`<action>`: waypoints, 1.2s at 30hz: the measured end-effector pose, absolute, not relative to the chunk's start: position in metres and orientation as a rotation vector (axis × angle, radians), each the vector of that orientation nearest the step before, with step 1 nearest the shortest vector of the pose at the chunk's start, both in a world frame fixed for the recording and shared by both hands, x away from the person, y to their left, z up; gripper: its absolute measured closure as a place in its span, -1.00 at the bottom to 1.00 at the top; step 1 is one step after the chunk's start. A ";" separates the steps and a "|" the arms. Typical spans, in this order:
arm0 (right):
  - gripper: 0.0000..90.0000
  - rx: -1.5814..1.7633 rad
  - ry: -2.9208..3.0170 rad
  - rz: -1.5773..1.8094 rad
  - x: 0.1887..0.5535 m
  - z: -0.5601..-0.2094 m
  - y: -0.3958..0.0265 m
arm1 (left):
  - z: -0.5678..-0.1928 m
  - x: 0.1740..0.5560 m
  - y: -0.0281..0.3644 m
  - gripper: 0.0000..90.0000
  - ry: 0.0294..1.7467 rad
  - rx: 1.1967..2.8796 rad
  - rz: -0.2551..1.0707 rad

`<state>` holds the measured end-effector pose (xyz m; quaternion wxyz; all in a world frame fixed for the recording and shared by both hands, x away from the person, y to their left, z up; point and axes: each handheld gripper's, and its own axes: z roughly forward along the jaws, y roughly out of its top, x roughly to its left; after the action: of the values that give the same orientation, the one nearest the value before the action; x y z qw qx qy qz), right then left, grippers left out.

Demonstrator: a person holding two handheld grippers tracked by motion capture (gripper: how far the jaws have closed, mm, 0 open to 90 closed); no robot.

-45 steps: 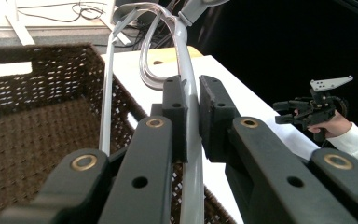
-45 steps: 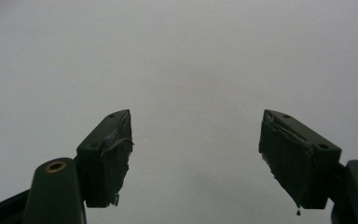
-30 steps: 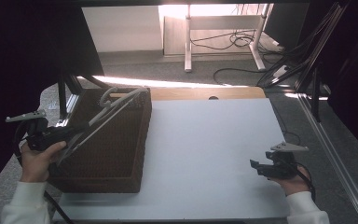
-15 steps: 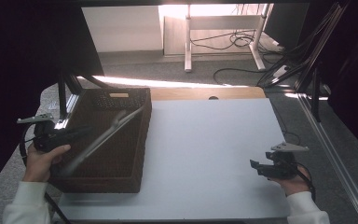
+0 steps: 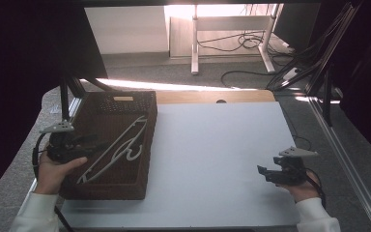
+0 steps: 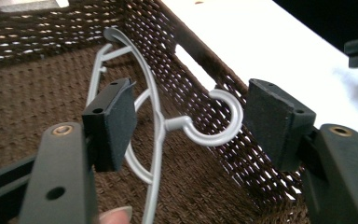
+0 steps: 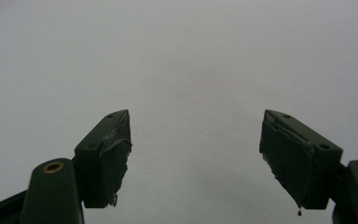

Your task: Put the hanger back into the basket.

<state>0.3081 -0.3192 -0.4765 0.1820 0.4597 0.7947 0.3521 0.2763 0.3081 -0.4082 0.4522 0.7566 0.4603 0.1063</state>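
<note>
A grey plastic hanger [image 5: 121, 145] lies flat in the brown woven basket [image 5: 147, 145] at the table's left, its hook [image 6: 219, 121] near the right-hand wall [image 6: 200, 88]. My left gripper [image 5: 99, 145] hovers over the basket's near left part. Its jaws have just been opening and now stand wide; in the left gripper view [image 6: 189, 112] the hanger [image 6: 156, 126] lies beyond them, touching neither pad. My right gripper [image 5: 263, 171] rests low over the white table [image 5: 212, 145] at the right front, open [image 7: 196, 140] with nothing between its pads.
The basket has tall woven walls with a handle slot [image 6: 193, 70] in the right one. White tabletop stretches between the basket and my right hand. Beyond the table are a desk frame [image 5: 193, 43] and floor cables [image 5: 251, 72].
The hanger, held tilted above the basket a second ago, now lies inside it. My left gripper has let go, opened, and drawn slightly lower. The right gripper has not moved.
</note>
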 end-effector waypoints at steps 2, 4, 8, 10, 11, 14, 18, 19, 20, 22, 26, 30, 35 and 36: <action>-0.44 1.294 2.244 0.996 0.308 -0.476 -0.319 | -0.410 0.276 0.305 -0.28 1.137 1.879 0.271; -0.44 1.286 2.244 1.003 0.308 -0.475 -0.318 | -0.413 0.274 0.300 -0.28 1.139 1.885 0.278; -0.44 1.257 2.257 1.017 0.306 -0.474 -0.314 | -0.418 0.266 0.292 -0.30 1.114 1.899 0.294; -0.44 1.248 2.261 1.020 0.305 -0.474 -0.313 | -0.421 0.263 0.288 -0.31 1.099 1.911 0.305; -0.44 1.244 2.264 1.020 0.305 -0.474 -0.313 | -0.422 0.261 0.287 -0.31 1.100 1.911 0.312; -0.44 1.230 2.265 1.030 0.302 -0.472 -0.311 | -0.423 0.257 0.284 -0.32 1.100 1.904 0.331; -0.45 1.190 2.275 1.043 0.297 -0.469 -0.306 | -0.424 0.251 0.280 -0.32 1.096 1.904 0.344; -0.45 1.180 2.278 1.048 0.296 -0.469 -0.305 | -0.424 0.249 0.279 -0.32 1.094 1.905 0.345; -0.45 1.172 2.280 1.053 0.296 -0.468 -0.304 | -0.424 0.248 0.279 -0.32 1.093 1.908 0.345; -0.45 1.156 2.287 1.064 0.295 -0.467 -0.302 | -0.423 0.245 0.277 -0.32 1.090 1.910 0.344; -0.46 1.136 2.301 1.068 0.296 -0.469 -0.300 | -0.424 0.242 0.274 -0.32 1.084 1.914 0.340; -0.47 1.138 2.301 1.065 0.298 -0.470 -0.300 | -0.426 0.242 0.272 -0.32 1.082 1.919 0.329; -0.52 1.141 2.296 1.066 0.299 -0.471 -0.299 | -0.427 0.243 0.271 -0.32 1.090 1.920 0.340; -0.53 1.143 2.295 1.070 0.299 -0.471 -0.299 | -0.427 0.243 0.271 -0.32 1.091 1.920 0.340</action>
<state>0.2988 -0.2994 -0.4709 0.1806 0.4047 0.8124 0.3789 0.2430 0.2711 -0.4271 0.4382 0.7723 0.4390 0.1369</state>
